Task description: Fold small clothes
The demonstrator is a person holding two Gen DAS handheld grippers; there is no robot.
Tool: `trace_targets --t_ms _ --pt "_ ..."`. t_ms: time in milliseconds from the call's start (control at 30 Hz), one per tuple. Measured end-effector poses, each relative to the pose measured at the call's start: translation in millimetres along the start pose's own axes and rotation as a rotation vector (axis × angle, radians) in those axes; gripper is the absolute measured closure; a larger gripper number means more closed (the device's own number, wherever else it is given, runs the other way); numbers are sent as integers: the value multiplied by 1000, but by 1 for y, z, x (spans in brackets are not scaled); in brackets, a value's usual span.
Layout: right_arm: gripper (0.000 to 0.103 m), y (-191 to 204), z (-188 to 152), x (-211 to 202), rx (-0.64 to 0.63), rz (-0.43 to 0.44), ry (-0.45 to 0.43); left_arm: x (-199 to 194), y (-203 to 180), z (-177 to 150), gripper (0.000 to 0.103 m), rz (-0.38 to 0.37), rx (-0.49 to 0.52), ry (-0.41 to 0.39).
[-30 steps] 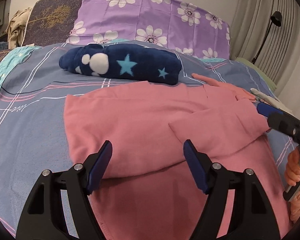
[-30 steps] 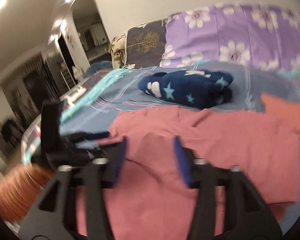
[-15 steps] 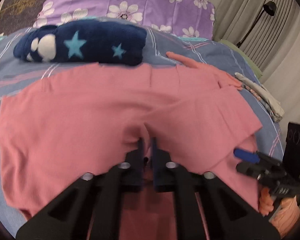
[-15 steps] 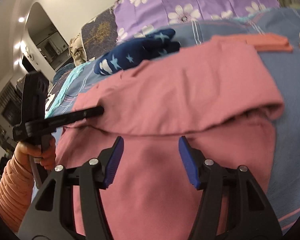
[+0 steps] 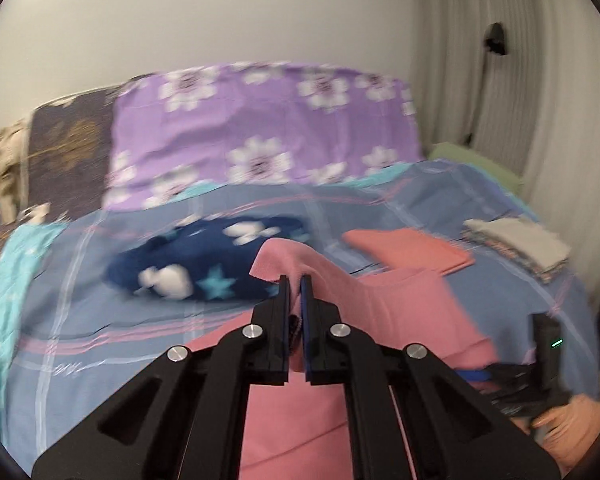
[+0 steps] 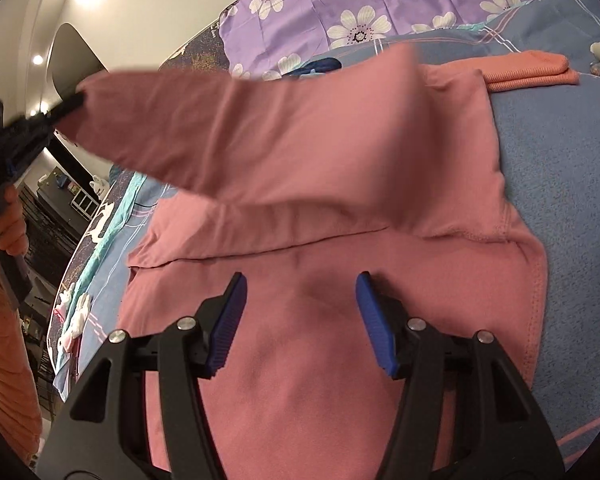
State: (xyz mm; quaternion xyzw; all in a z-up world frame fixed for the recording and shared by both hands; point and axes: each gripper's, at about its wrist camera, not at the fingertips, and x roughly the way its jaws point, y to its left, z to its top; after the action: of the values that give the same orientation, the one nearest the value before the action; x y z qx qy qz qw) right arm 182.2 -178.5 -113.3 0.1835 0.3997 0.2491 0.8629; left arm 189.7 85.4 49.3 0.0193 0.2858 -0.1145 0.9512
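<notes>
Two changes stand out against half a second ago: the left gripper (image 5: 295, 280), which had just pinched the pink garment (image 6: 340, 360) low against the bed (image 5: 100, 320), now carries that fold up in the air, and the view behind it has swung to show the purple flowered pillow (image 5: 260, 140) and the wall. In the right wrist view the lifted flap stretches up and left from the body of the garment, which lies flat on the bed, so I judge the fold is in mid-swing and not yet laid down. The left fingers (image 5: 284, 312) are pressed nearly together, with pink cloth clamped between them and spilling over their tips. The right gripper (image 6: 300, 316) has its blue fingers (image 6: 228, 320) spread wide, gripping nothing; they sit low over the flat lower part of the garment, though contact is unclear. Beyond lie the navy star-print bundle (image 5: 204, 264) and a folded orange piece (image 5: 412, 252).
</notes>
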Motion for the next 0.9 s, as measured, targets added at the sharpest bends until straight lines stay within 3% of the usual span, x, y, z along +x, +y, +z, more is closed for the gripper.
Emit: trace_targets --t_ms 167,200,233,267,300,400,533,600,633,767,800,900 --pt "42 -1 1 3 -1 2 7 33 53 -55 98 116 -91 154" --pt "41 0 0 2 -2 2 8 44 63 -70 93 173 -96 198" --pt "41 0 1 2 -4 2 9 51 70 -80 79 224 -100 232" --pt "41 0 0 3 -6 2 9 58 75 -90 73 278 -107 263" --pt "40 0 1 3 -6 1 10 61 80 -98 67 300 -120 272" --pt "40 0 1 4 -7 0 12 57 82 -106 65 240 -152 247" --pt "39 1 0 4 -8 -2 16 65 60 -113 38 224 -93 244" --pt "39 1 1 5 -12 -8 16 89 49 -132 29 264 -37 322" --pt "40 1 1 5 -14 -13 17 93 46 -137 23 289 -25 318" --pt "56 15 8 -7 -51 -101 -7 83 56 -132 22 281 -112 312" --pt "66 18 14 -13 -61 -100 -28 79 54 -130 22 280 -100 301" --pt "68 20 41 -30 -96 -145 -109 73 46 -124 22 286 -40 252"
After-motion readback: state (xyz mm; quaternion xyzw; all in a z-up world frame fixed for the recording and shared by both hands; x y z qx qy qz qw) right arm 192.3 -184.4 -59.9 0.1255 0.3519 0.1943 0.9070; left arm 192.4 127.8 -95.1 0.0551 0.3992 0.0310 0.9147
